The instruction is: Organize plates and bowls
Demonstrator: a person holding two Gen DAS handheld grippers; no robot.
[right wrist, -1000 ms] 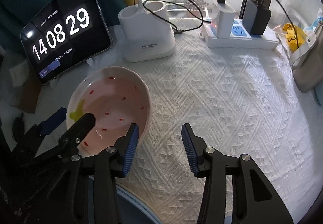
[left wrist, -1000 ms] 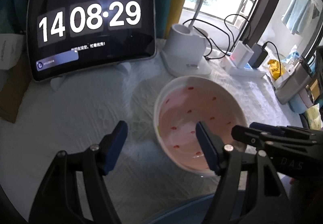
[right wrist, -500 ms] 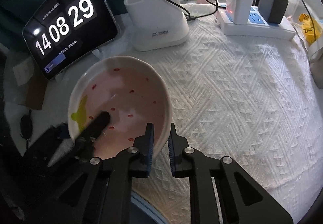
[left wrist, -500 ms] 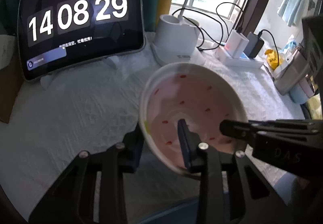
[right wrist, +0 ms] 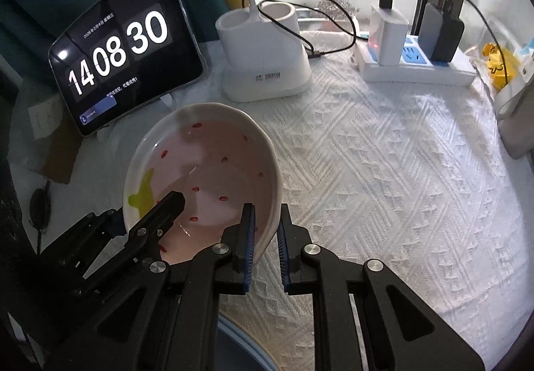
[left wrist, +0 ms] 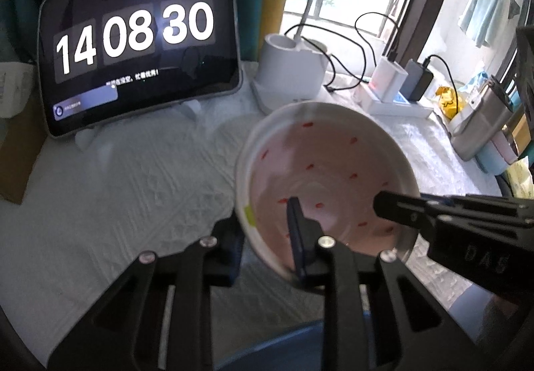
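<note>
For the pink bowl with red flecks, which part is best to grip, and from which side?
Grip the thin rim, one finger inside and one outside, from the near side. The pink bowl is wide, shallow and open-topped, so only its wall fits between fingers. The right gripper and left gripper already clamp opposite near edges this way.

Pink red-flecked bowl (right wrist: 213, 177), seemingly lifted, tilted.

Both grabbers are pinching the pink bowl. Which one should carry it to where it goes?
Probably both together. The left gripper clamps the pink bowl at its near-left rim, the right gripper at its near-right rim. If only one carries, neither looks clearly better; each pinches just the rim.
</note>
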